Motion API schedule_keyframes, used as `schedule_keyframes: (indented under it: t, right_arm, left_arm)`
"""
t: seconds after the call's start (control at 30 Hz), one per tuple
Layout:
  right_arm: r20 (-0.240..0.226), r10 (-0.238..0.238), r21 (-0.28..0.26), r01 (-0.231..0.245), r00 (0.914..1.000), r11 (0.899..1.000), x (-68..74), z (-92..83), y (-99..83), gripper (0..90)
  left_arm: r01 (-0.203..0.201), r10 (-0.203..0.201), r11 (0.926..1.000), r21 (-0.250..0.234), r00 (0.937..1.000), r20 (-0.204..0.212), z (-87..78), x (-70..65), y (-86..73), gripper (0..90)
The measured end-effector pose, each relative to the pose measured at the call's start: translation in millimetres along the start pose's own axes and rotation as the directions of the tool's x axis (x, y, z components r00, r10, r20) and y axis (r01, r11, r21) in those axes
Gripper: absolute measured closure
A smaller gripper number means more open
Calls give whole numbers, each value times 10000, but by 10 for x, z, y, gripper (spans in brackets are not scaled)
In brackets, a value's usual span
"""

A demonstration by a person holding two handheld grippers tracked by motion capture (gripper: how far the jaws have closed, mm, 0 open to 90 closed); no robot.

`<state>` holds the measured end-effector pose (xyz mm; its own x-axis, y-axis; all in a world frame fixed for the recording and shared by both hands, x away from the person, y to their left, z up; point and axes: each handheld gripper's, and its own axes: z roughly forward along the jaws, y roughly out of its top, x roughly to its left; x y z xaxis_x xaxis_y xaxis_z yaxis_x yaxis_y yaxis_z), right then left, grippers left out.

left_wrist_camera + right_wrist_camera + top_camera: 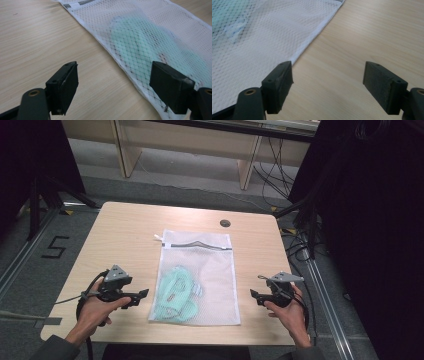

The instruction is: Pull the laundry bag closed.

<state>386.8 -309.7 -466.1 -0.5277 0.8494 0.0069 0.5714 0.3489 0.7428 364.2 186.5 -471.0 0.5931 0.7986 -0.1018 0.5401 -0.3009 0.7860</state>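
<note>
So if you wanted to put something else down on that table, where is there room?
Bare wood lies left of the mesh bag, up to the table edge, and beyond the bag's top. It is tighter at the near edge, where the left gripper and right gripper flank the bag.

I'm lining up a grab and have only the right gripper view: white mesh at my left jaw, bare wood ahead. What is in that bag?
Observer: The mesh bag holds a mint-green garment, bunched toward its near left corner.
Operator: Where is the other gripper?
Observer: The left gripper sits off the bag's opposite long edge, jaws open, nothing between them.
Operator: Which end has the zipper?
Observer: The far end; a dark zipper line runs across it, away from both hands.
</note>
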Motion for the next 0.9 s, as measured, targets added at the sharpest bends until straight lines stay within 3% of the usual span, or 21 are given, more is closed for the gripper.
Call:
schedule_keyframes:
  t: [0.07,0.13,0.17,0.2,0.3,0.33,0.43,0.47,0.53,0.57,0.63,0.7,0.73,0.77,0.8,0.87,0.9]
  right_arm:
    - [-79,-185,246,187,9998,9995,-3,-12,9,238]
    - [-59,-263,264,264,9996,9993,9,-17,17,232]
    - [-59,-263,264,264,9996,9993,9,-17,17,232]
    - [-43,-520,-77,520,9986,9986,4,4,14,233]
    - [-78,-104,129,105,9999,9999,45,-16,19,245]
    - [-88,-721,-30,721,9974,9974,0,-9,36,254]
    - [-72,-515,-119,514,9986,9986,34,4,32,260]
    - [-79,-741,-20,741,9972,9972,22,-1,38,264]
    - [-89,-763,-61,762,9970,9971,33,6,49,280]
    - [-161,-526,79,528,9985,9986,52,-1,54,284]
    - [-385,-722,-27,721,9966,9974,48,18,79,313]
    - [-520,-546,-141,539,9972,9984,71,28,91,314]
    - [-561,-535,-241,522,9970,9983,96,50,92,321]
    - [-659,-780,-234,766,9948,9968,95,68,109,334]
    - [-880,-467,2,469,9950,9989,146,77,124,347]
    - [-993,-1119,-82,1117,9887,9937,159,134,145,376]
    - [-1133,-990,70,1005,9886,9949,199,148,148,421]
  left_arm:
    - [-238,237,9996,147,9997,77,13,-19,8,227]
    - [-220,220,9998,-7,9998,-24,27,-38,3,227]
    - [-444,443,9989,169,9990,43,16,-30,7,227]
    - [-540,540,9985,96,9985,63,20,-30,7,226]
    - [-399,395,9991,166,9990,197,30,-56,6,271]
    - [-513,506,9984,219,9981,346,32,-57,7,289]
    - [-598,591,9981,178,9975,382,45,-92,10,283]
    - [-603,592,9979,233,9972,462,45,-98,14,284]
    - [-652,645,9978,151,9970,432,47,-119,14,286]
    - [-704,697,9974,141,9963,499,47,-121,15,286]
    - [-886,878,9960,145,9948,524,54,-127,20,290]
    - [-902,888,9957,194,9939,653,58,-136,19,295]
    - [-641,629,9978,155,9957,675,65,-160,17,304]
    - [-731,718,9972,141,9946,753,70,-167,22,318]
    - [-772,761,9969,120,9945,712,74,-181,28,334]
    - [-942,944,9955,-66,9933,659,89,-218,33,409]
    - [-1105,1102,9939,4,9908,785,96,-227,39,430]
